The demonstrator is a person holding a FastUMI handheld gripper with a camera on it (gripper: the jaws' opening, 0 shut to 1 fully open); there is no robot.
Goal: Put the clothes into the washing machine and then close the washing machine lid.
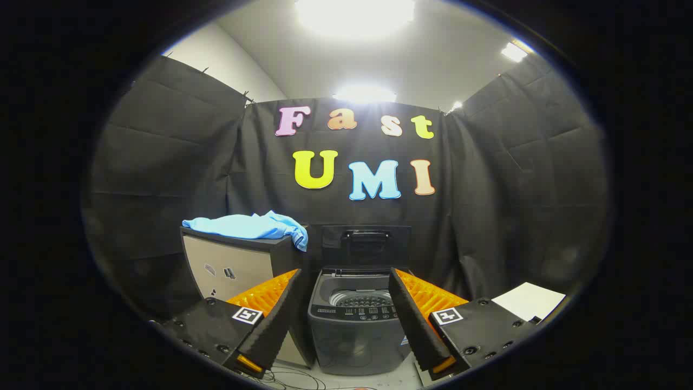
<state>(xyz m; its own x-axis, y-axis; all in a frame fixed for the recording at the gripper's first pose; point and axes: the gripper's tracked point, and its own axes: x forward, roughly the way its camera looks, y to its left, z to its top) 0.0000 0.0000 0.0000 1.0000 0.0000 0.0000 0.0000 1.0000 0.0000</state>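
A small dark grey washing machine stands on the floor straight ahead, seen between my fingers. Its lid is raised upright at the back, and the drum shows inside. A light blue garment lies crumpled on top of a cabinet to the left of the machine, one corner hanging over the cabinet's right edge. My gripper is open, well short of the machine, with nothing between its fingers.
Black cloth walls close in the booth behind and on both sides. A white sheet lies on a surface beyond the right finger. Cables trail on the floor in front of the machine.
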